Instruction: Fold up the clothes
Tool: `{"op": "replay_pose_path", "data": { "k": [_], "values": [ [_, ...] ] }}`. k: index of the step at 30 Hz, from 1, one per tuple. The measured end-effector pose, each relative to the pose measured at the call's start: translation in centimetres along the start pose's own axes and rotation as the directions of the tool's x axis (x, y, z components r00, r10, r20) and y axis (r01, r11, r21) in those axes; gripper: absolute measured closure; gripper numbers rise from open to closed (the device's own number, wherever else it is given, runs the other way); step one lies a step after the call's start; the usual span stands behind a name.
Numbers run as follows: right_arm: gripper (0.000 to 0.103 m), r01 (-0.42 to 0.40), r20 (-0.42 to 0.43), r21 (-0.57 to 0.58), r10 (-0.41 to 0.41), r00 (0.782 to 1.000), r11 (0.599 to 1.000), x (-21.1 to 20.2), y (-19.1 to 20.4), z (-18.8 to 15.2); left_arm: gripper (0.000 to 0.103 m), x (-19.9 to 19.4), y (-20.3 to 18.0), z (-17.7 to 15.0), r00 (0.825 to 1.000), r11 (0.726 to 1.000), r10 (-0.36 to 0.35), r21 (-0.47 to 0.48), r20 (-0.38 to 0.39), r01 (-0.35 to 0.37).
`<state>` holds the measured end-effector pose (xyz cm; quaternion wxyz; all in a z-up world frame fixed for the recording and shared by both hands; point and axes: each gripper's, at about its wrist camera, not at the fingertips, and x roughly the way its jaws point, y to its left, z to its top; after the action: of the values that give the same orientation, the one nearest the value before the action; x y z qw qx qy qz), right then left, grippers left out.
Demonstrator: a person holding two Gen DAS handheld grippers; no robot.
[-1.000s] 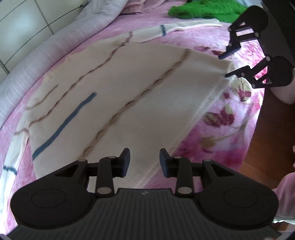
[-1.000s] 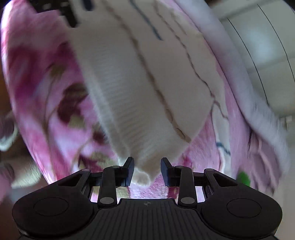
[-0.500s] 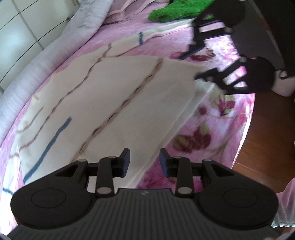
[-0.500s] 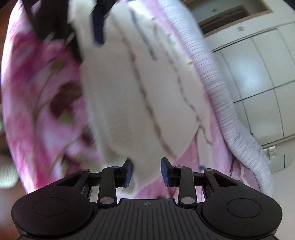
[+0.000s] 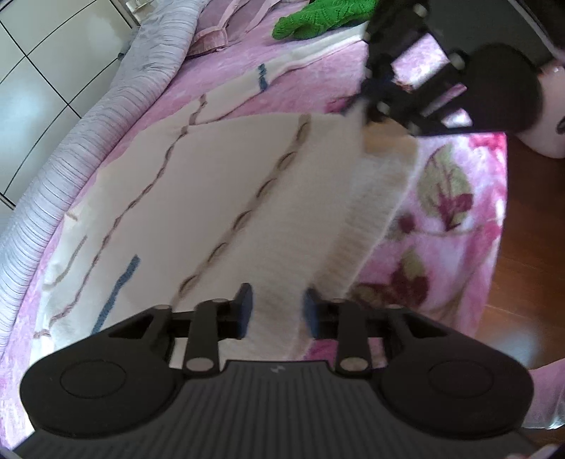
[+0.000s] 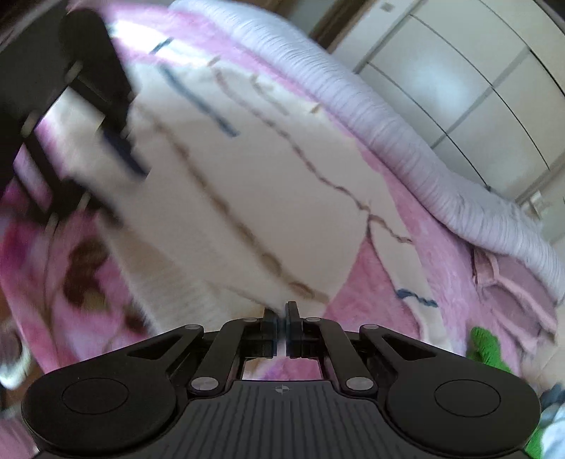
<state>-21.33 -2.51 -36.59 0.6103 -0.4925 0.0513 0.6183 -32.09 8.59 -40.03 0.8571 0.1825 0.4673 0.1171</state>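
Left wrist view: the cream sweater [image 5: 247, 197] is seen spread on the pink bed [image 5: 459, 219], its ribbed hem at the bed's edge.
Left gripper [image 5: 275, 307]: closing, hem cloth between the fingers, not yet pinched.
Right gripper [image 6: 280, 317]: clamped on the hem's far corner.
Progress: judged early; a hem fold is only begun, sleeves unfolded.
Containers: none seen.
Beyond: a green garment [image 5: 317, 17] is left unfolded.

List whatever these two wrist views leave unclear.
- Right wrist view: how much of the cream garment the shut right gripper pinches; its fingers cover the spot.
- Left wrist view: the garment's near hem, behind the left gripper, whose jaws are closing with cloth between them.
- Left wrist view: the green garment, cut off by the top edge.
- Right wrist view: motion blur smears the flowered blanket.
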Motion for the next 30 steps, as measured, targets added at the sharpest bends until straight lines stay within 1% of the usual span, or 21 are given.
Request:
{"op": "replay_pose_path", "data": {
  "k": [2,4,6,7,11,14,15,16,18,20,21,22,23,24,26,27,28,29,30],
  "values": [
    [0.102,0.01,-0.011,-0.064,-0.011,1.0,0.998,0.4,1.3,-0.4,0.1,0.0,0.3,-0.1,1.0,1.0,-0.011,0.018,0.005,0.01],
    [0.102,-0.001,-0.007,-0.096,0.0,1.0,0.995,0.8,1.9,-0.7,0.101,-0.2,0.5,-0.2,1.0,0.998,-0.029,0.051,0.012,0.028],
    [0.102,-0.042,-0.013,-0.074,0.041,0.999,0.996,0.8,1.5,-0.8,0.102,-1.0,0.8,-0.1,0.998,0.996,-0.058,0.065,0.028,0.056],
    [0.103,-0.063,-0.023,-0.062,0.062,0.998,0.996,0.6,1.0,-0.8,0.103,-1.6,1.2,0.0,0.996,0.995,-0.079,0.062,0.042,0.076],
    [0.103,-0.121,-0.08,-0.116,0.112,0.99,0.986,-1.2,-0.1,-0.7,0.103,-3.1,1.2,-0.1,0.987,0.985,-0.155,0.086,0.049,0.151],
    [0.103,-0.187,-0.118,-0.175,0.168,0.979,0.967,-1.7,0.8,-1.2,0.103,-1.9,0.2,-0.9,0.976,0.968,-0.217,0.124,-0.01,0.216],
    [0.103,-0.214,-0.14,-0.173,0.191,0.972,0.961,-1.3,1.2,-1.4,0.103,-1.5,-0.2,-1.2,0.971,0.961,-0.237,0.138,-0.031,0.239],
    [0.103,-0.237,-0.165,-0.183,0.208,0.964,0.954,-0.8,1.6,-1.6,0.103,-1.2,-0.4,-1.3,0.969,0.958,-0.245,0.147,-0.036,0.247],
    [0.103,-0.256,-0.199,-0.213,0.215,0.956,0.943,-0.2,2.1,-1.8,0.103,-1.3,0.1,-1.2,0.966,0.957,-0.259,0.128,-0.018,0.259],
    [0.103,-0.231,-0.197,-0.246,0.185,0.963,0.941,-0.4,2.0,-1.4,0.103,-2.3,1.1,-0.8,0.966,0.961,-0.258,0.107,0.029,0.253],
    [0.103,-0.188,-0.173,-0.244,0.148,0.974,0.951,-1.0,1.4,-1.0,0.103,-3.0,1.8,-0.7,0.965,0.965,-0.257,0.073,0.056,0.253],
    [0.103,-0.137,-0.14,-0.219,0.108,0.984,0.966,-1.7,0.5,-0.5,0.103,-3.6,2.5,-0.6,0.963,0.966,-0.259,0.032,0.08,0.257],
    [0.103,-0.103,-0.125,-0.182,0.08,0.989,0.978,-2.2,-0.4,-0.1,0.103,-3.5,2.5,-0.7,0.96,0.963,-0.269,0.025,0.073,0.268],
    [0.103,-0.11,-0.14,-0.178,0.085,0.986,0.978,-2.3,-0.4,-0.2,0.103,-3.2,2.2,-0.9,0.958,0.959,-0.282,0.029,0.054,0.28],
    [0.103,-0.189,-0.203,-0.237,0.142,0.969,0.953,-1.6,1.6,-1.7,0.103,-1.9,0.7,-1.7,0.953,0.951,-0.304,0.059,-0.002,0.304],
    [0.103,-0.221,-0.233,-0.271,0.159,0.959,0.937,-1.2,2.6,-2.5,0.103,-1.6,0.1,-1.9,0.955,0.952,-0.298,0.078,-0.002,0.297],
    [0.103,-0.229,-0.253,-0.314,0.152,0.956,0.921,-0.8,3.5,-3.1,0.103,-1.5,0.2,-1.9,0.954,0.952,-0.301,0.058,0.002,0.301],
    [0.103,-0.228,-0.262,-0.319,0.146,0.954,0.92,-0.6,3.7,-3.1,0.101,-1.5,0.6,-1.8,0.951,0.951,-0.31,0.023,0.004,0.31],
    [0.101,-0.244,-0.285,-0.278,0.163,0.945,0.929,-0.4,3.2,-2.6,0.099,-1.7,1.3,-1.8,0.944,0.944,-0.329,-0.032,0.006,0.329]
  ]
}}
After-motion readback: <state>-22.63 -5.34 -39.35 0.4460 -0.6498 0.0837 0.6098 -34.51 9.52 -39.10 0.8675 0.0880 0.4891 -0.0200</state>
